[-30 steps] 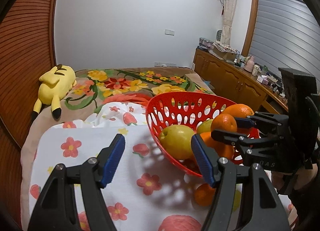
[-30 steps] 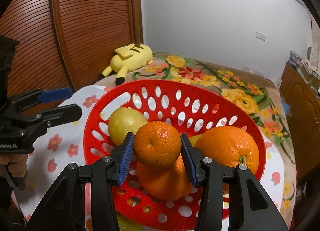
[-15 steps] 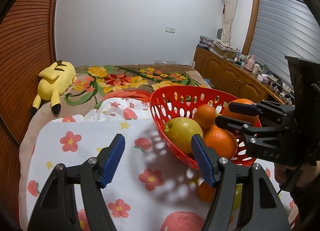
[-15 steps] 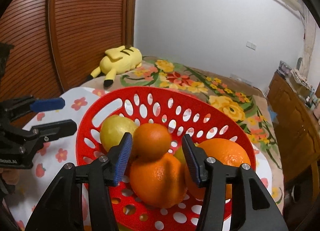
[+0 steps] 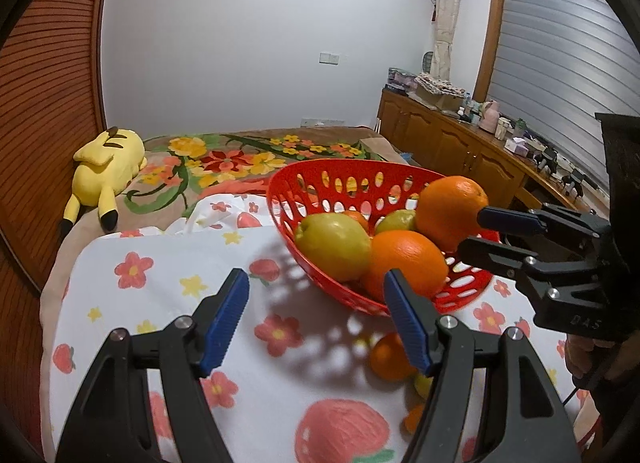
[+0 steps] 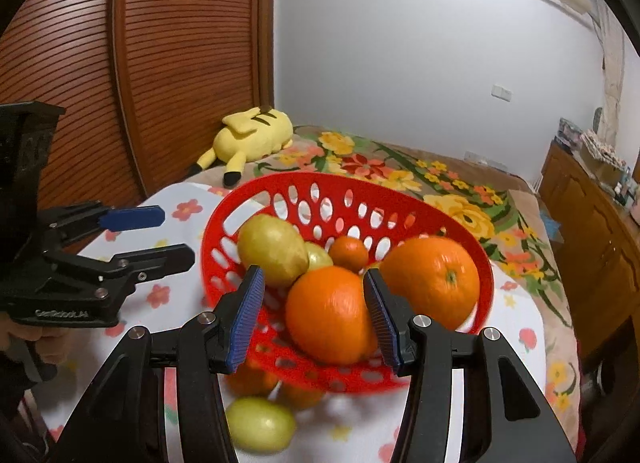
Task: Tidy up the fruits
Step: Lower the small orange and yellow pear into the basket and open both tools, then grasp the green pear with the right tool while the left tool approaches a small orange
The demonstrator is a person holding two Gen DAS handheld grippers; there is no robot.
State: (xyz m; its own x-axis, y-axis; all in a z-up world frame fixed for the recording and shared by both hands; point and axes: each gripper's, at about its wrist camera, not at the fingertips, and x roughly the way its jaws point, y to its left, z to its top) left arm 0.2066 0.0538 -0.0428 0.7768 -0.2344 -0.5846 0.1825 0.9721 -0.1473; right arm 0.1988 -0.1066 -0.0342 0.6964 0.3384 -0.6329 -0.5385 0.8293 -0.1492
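Note:
A red plastic basket (image 5: pixel 352 179) (image 6: pixel 344 195) stands on the flowered cloth and holds two big oranges (image 5: pixel 408 261) (image 6: pixel 434 281), a yellow lemon (image 5: pixel 332 241) (image 6: pixel 272 249), a second small lemon and a small tangerine (image 6: pixel 348 253). My right gripper (image 6: pixel 314 317) is open and empty, just in front of the basket; it also shows in the left wrist view (image 5: pixel 480 231). My left gripper (image 5: pixel 316 323) is open and empty over the cloth, left of the basket; it also shows in the right wrist view (image 6: pixel 160 235). Loose fruit lies in front of the basket: an orange (image 5: pixel 390 357) and a lemon (image 6: pixel 260 425).
The table wears a white cloth with red flowers (image 5: pixel 160 275). Behind it is a bed with a floral cover (image 5: pixel 224 159) and a yellow plush toy (image 5: pixel 106 171). A wooden sideboard (image 5: pixel 460 143) runs along the right. A slatted wooden wall (image 6: pixel 120 83) is at the left.
My right gripper has let go of the small tangerine, which now lies in the basket, opened wider and drawn back. My left gripper has drifted slightly back and left.

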